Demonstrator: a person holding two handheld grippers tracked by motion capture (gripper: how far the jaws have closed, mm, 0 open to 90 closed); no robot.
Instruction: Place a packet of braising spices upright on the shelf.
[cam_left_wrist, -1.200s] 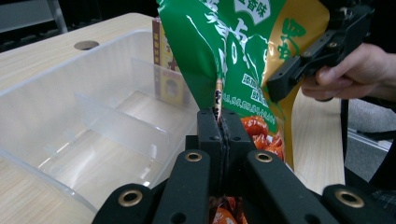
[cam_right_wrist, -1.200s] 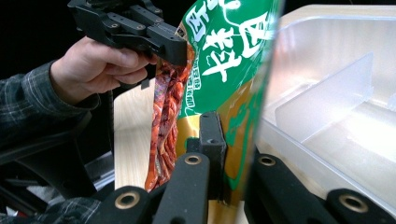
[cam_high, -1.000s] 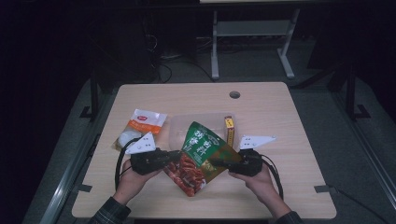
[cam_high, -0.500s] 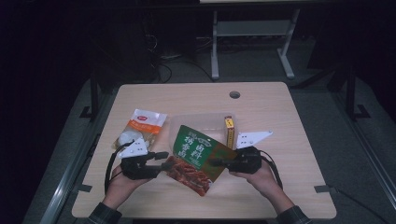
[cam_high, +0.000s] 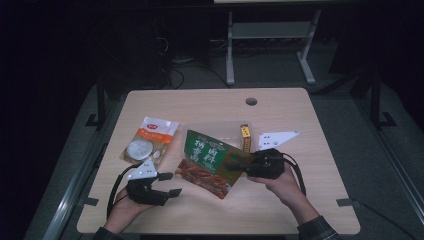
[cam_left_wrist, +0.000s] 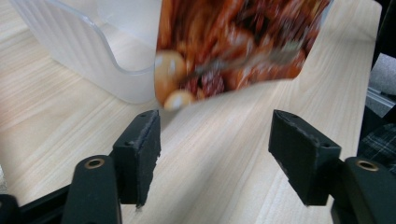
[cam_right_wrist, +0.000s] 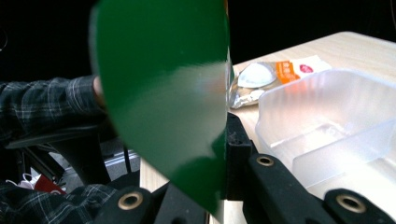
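Two claws work over the wooden surface. The right claw is clamped on the edge of a green snack pouch, holding it tilted above a clear plastic tray. The left claw has its jaws apart, just clear of the pouch's lower corner. An orange-and-white packet lies to the left.

high: above, facing forward-down | gripper views: close, low | shared: green pouch

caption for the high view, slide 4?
Right tool holds green pouch over clear tray; left tool open beside it.
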